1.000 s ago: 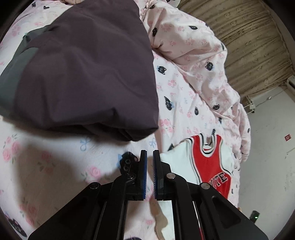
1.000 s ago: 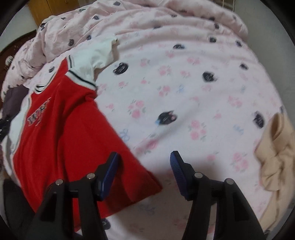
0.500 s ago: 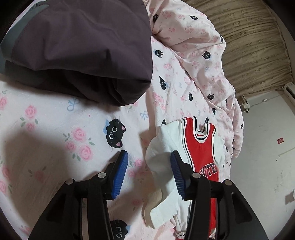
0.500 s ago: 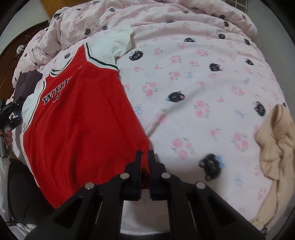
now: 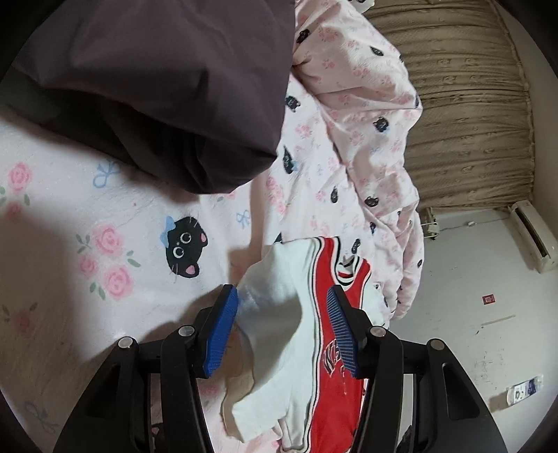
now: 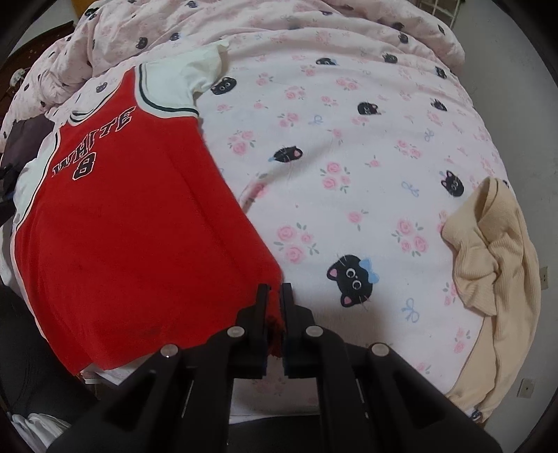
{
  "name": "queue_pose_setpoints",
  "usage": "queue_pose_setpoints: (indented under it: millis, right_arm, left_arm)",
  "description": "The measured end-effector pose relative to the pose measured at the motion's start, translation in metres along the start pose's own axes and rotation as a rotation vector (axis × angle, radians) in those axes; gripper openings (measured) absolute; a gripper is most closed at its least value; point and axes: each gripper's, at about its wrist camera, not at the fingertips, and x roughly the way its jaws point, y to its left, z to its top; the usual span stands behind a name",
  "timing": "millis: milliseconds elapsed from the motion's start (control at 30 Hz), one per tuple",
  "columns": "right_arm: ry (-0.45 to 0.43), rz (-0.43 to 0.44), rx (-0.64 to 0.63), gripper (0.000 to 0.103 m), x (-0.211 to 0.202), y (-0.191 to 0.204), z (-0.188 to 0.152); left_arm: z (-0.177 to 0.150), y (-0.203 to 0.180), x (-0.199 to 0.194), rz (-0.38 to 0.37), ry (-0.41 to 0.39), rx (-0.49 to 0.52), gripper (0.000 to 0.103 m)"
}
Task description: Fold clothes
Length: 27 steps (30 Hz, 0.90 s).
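A red jersey (image 6: pixel 132 223) with white sleeves and "WHITE 8" on the chest lies spread on the pink bed sheet. My right gripper (image 6: pixel 275 296) is shut on its red bottom hem corner, with red cloth showing between the jaws. In the left wrist view the jersey (image 5: pixel 334 352) shows from the shoulder end, its white sleeve (image 5: pixel 275 313) lying between the blue pads (image 5: pixel 223 327) of my open left gripper (image 5: pixel 280 306), which sits over it.
A dark purple garment (image 5: pixel 167 80) lies folded on the sheet (image 5: pixel 69 278) beyond the left gripper. A cream knit garment (image 6: pixel 495 254) lies at the bed's right edge. A rumpled pink duvet (image 6: pixel 174 28) sits at the far side. Floor (image 5: pixel 470 306) lies past the bed.
My left gripper opened and moved over the white sleeve. My right gripper shut on the red hem corner and the jersey now lies flatter and more spread.
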Motion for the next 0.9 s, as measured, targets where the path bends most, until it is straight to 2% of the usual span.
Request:
queue_pose_setpoints:
  millis: [33, 100, 267, 333, 367, 400, 433, 600, 767, 900]
  right_arm:
    - [-0.002, -0.004, -0.007, 0.011, -0.001, 0.001, 0.0]
    - [-0.018, -0.014, -0.013, 0.027, -0.006, 0.002, 0.002]
    - [-0.08, -0.032, -0.019, 0.037, -0.026, 0.0, 0.008]
    - [-0.098, -0.036, -0.028, 0.037, -0.034, 0.002, 0.011]
    - [-0.106, -0.039, -0.033, 0.038, -0.037, 0.004, 0.013]
    - [-0.116, -0.039, -0.04, 0.038, -0.041, 0.006, 0.015]
    - [-0.125, -0.037, -0.047, 0.038, -0.045, 0.009, 0.016]
    - [-0.178, -0.022, -0.109, 0.038, -0.061, 0.031, 0.024]
    - [-0.228, 0.036, -0.247, 0.038, -0.074, 0.075, 0.028]
    - [-0.226, 0.087, -0.343, 0.038, -0.07, 0.111, 0.027]
  left_arm:
    - [-0.001, 0.0, 0.003, 0.004, 0.009, -0.002, 0.048]
    - [-0.002, -0.001, 0.007, 0.02, 0.014, 0.001, 0.048]
    - [-0.007, -0.004, 0.015, 0.066, -0.012, 0.003, 0.048]
    - [-0.007, -0.006, 0.017, 0.076, -0.027, 0.007, 0.046]
    - [-0.006, -0.006, 0.017, 0.08, -0.042, 0.01, 0.035]
    - [-0.006, -0.005, 0.017, 0.08, -0.046, 0.005, 0.015]
    - [-0.005, -0.003, 0.018, 0.08, -0.051, 0.0, 0.009]
    - [-0.007, -0.005, 0.007, 0.083, -0.111, -0.003, 0.005]
    - [-0.015, -0.022, -0.02, 0.164, -0.242, 0.068, 0.004]
    - [-0.006, -0.008, -0.017, 0.193, -0.235, 0.031, 0.004]
